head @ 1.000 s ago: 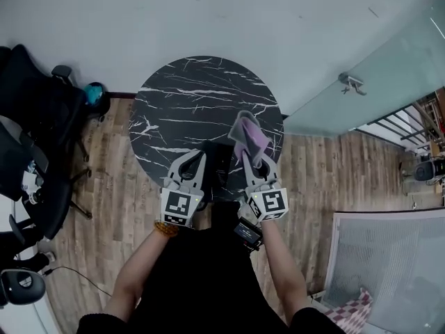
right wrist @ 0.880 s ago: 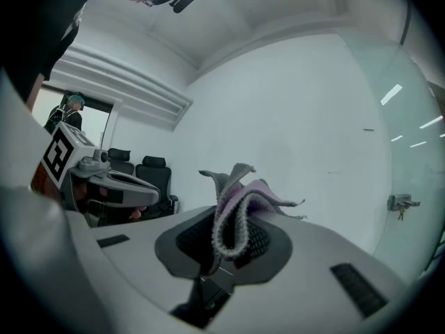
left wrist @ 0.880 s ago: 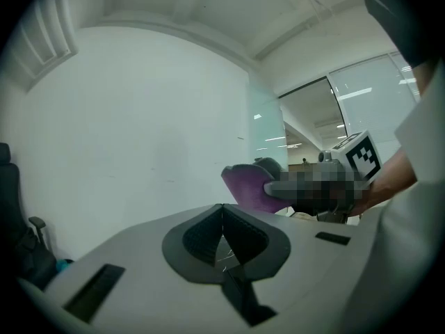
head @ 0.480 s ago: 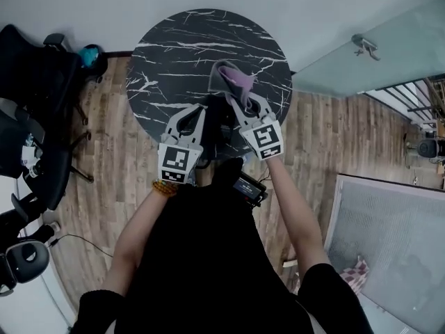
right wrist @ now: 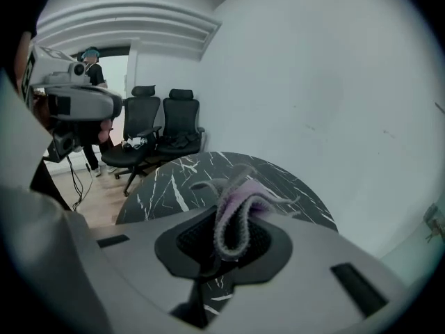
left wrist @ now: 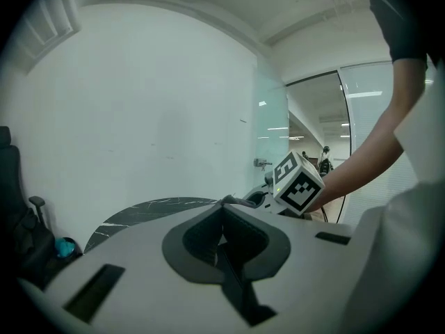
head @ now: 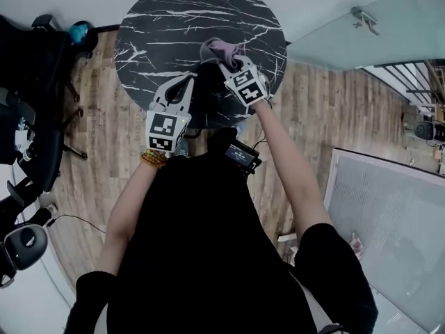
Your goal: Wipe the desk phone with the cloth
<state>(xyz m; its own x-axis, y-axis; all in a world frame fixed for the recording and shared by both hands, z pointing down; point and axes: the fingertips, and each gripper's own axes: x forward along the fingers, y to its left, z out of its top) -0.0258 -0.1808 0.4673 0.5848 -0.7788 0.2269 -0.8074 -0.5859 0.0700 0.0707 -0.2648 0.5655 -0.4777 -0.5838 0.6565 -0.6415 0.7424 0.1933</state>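
A grey and pink cloth (head: 215, 48) hangs bunched from my right gripper (head: 227, 61), which is shut on it above the round black marble table (head: 174, 19). In the right gripper view the cloth (right wrist: 235, 214) folds over the jaws of that gripper (right wrist: 224, 236). The black desk phone (head: 210, 100) lies between the two grippers near the table's near edge, hard to tell from the dark top. My left gripper (head: 189, 81) stands to its left, shut with nothing in it. In the left gripper view the jaws of that gripper (left wrist: 222, 209) meet, and the right gripper's marker cube (left wrist: 299, 184) shows just beyond.
Black office chairs (head: 31, 96) stand left of the table on the wood floor, with a teal object (head: 79, 30) by the wall. A glass partition (head: 361, 26) runs at the right. A small black device (head: 240, 156) hangs at the person's waist. A person (right wrist: 90, 68) stands far back.
My right gripper has carried the cloth to the left and further over the table, to above the phone's far end. The left gripper has stayed beside the phone. The head camera has tilted down.
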